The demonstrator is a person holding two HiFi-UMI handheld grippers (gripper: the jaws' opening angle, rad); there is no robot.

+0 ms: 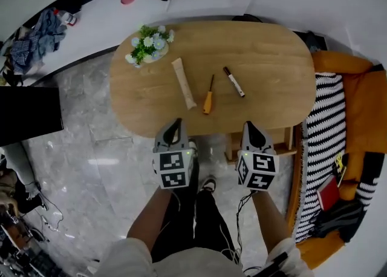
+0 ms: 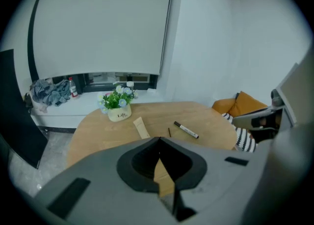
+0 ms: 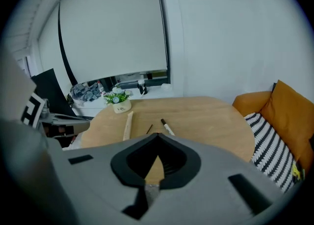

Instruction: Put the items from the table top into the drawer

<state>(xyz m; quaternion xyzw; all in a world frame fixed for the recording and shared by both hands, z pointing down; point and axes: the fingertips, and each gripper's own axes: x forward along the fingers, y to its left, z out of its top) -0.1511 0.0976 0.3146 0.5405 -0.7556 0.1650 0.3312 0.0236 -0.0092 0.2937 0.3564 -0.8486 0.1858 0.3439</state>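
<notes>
The task looks barely begun. All the loose items lie on the oval wooden table (image 1: 272, 64): a long beige tube-like packet (image 1: 183, 82) just left of centre, an orange-handled screwdriver (image 1: 208, 95) toward 6 o'clock of centre, and a black-and-white marker pen (image 1: 234, 81) at 3 o'clock of the screwdriver. A small white pot of flowers (image 1: 148, 43) stands near the 10 o'clock rim. The left gripper (image 1: 176, 123) and the right gripper (image 1: 251, 126) hang at the table's 6 o'clock edge, each with its jaws closed together on nothing. No open drawer shows, so every item remains to be moved.
</notes>
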